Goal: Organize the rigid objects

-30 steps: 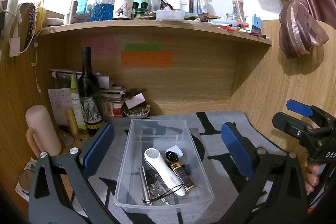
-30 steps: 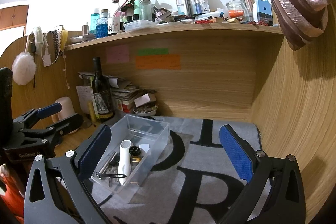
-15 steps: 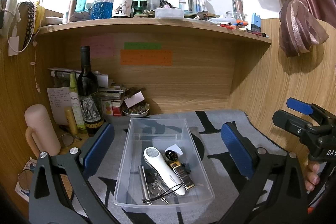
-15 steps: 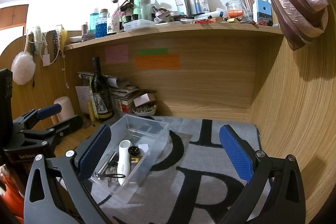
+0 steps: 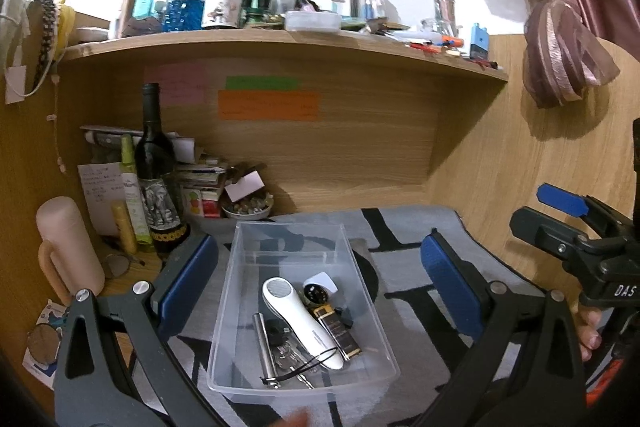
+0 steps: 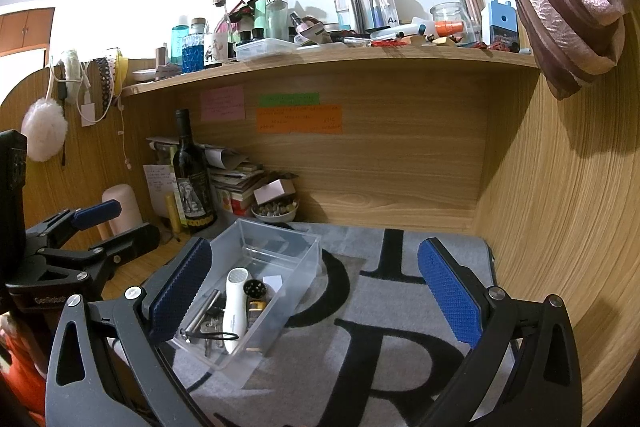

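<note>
A clear plastic bin (image 5: pixel 362 277) (image 6: pixel 304 269) sits on a grey mat with black letters (image 6: pixel 380 327). In it lie a white handheld device (image 5: pixel 298 315) (image 6: pixel 235 303), a metal tube (image 5: pixel 265 349), a round black disc (image 5: pixel 314 294), a dark and gold bar (image 5: pixel 338 333) and keys (image 5: pixel 286 357). My left gripper (image 5: pixel 320 287) is open and empty, held above the bin. My right gripper (image 6: pixel 316 295) is open and empty, to the right of the bin over the mat.
A dark wine bottle (image 5: pixel 156 179), a green bottle (image 5: pixel 130 191), a pink mug (image 5: pixel 68 251), stacked papers and a bowl of stones (image 5: pixel 248 209) stand at the back left. A cluttered shelf (image 5: pixel 280 43) runs above. A wooden wall (image 6: pixel 560 227) closes the right side.
Both views have shifted only slightly; the bin and its contents have not moved. Both grippers stay open.
</note>
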